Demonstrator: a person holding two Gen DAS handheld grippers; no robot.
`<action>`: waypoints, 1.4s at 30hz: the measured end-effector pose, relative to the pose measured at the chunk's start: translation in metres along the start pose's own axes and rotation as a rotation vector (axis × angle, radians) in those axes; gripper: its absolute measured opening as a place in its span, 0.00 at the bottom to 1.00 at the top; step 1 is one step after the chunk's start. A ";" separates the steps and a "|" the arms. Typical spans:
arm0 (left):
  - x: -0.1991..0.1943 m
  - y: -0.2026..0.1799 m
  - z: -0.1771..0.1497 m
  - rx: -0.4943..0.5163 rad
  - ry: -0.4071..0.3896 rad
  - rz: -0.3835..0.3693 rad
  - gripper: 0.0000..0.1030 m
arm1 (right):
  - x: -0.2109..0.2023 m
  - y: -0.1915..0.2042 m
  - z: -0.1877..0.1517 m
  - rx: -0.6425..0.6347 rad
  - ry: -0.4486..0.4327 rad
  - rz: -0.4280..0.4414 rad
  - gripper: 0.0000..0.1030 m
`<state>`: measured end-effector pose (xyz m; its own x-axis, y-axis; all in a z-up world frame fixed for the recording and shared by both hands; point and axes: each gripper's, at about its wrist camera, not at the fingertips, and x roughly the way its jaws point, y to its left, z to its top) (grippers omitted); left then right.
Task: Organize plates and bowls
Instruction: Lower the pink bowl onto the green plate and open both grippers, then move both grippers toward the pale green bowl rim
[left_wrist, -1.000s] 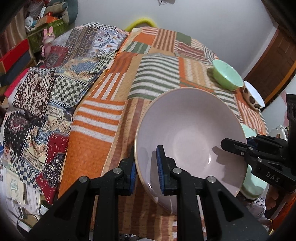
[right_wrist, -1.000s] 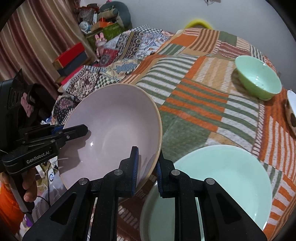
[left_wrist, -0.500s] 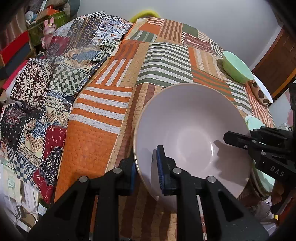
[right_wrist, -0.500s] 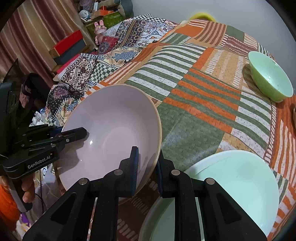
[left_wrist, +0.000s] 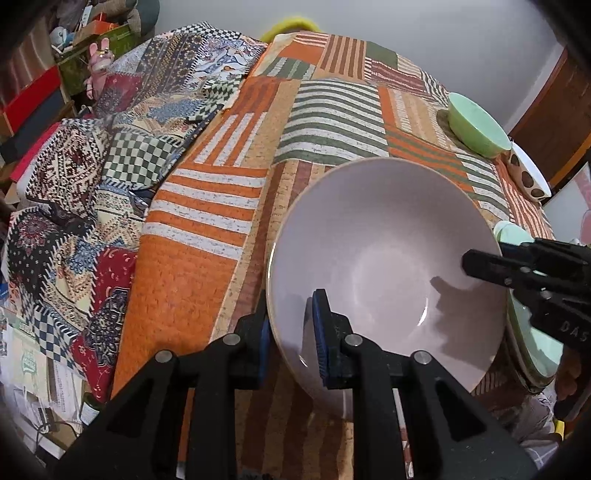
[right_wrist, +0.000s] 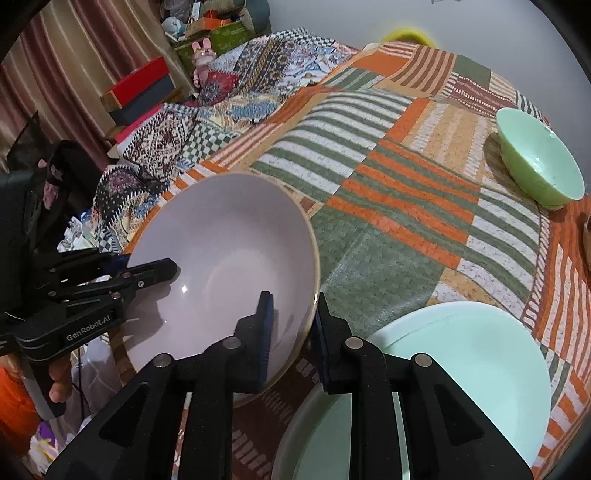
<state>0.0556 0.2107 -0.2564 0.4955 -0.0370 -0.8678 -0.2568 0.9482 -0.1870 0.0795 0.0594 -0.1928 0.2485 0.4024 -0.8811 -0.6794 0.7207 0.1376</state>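
Lilac-pink ceramic bowl (left_wrist: 384, 258), wide, shallow and empty, sits low over the near edge of the striped patchwork tablecloth (left_wrist: 332, 122), gripped from both sides. Your left gripper (left_wrist: 288, 328) pinches its near rim. Your right gripper (right_wrist: 293, 332) straddles the opposite rim, its jaws opening, a gap showing at the inner pad. Just beside the bowl lies an empty pale mint plate (right_wrist: 461, 369). Farther back, well apart, stands an empty green bowl (right_wrist: 535, 162), with a brown-spotted white bowl (left_wrist: 526, 177) beside it.

Black fingers (left_wrist: 258, 325) with blue pads, silver screws.
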 end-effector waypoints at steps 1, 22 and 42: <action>-0.002 0.000 0.000 -0.002 -0.002 0.004 0.19 | -0.003 -0.001 0.000 0.001 -0.008 -0.002 0.19; -0.090 -0.054 0.050 0.084 -0.251 0.053 0.27 | -0.100 -0.051 -0.005 0.083 -0.242 -0.056 0.30; -0.044 -0.156 0.135 0.221 -0.242 -0.101 0.27 | -0.125 -0.173 0.017 0.269 -0.332 -0.164 0.35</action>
<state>0.1856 0.1067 -0.1270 0.6987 -0.0836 -0.7105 -0.0232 0.9900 -0.1392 0.1777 -0.1059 -0.0991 0.5753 0.3986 -0.7143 -0.4204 0.8931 0.1598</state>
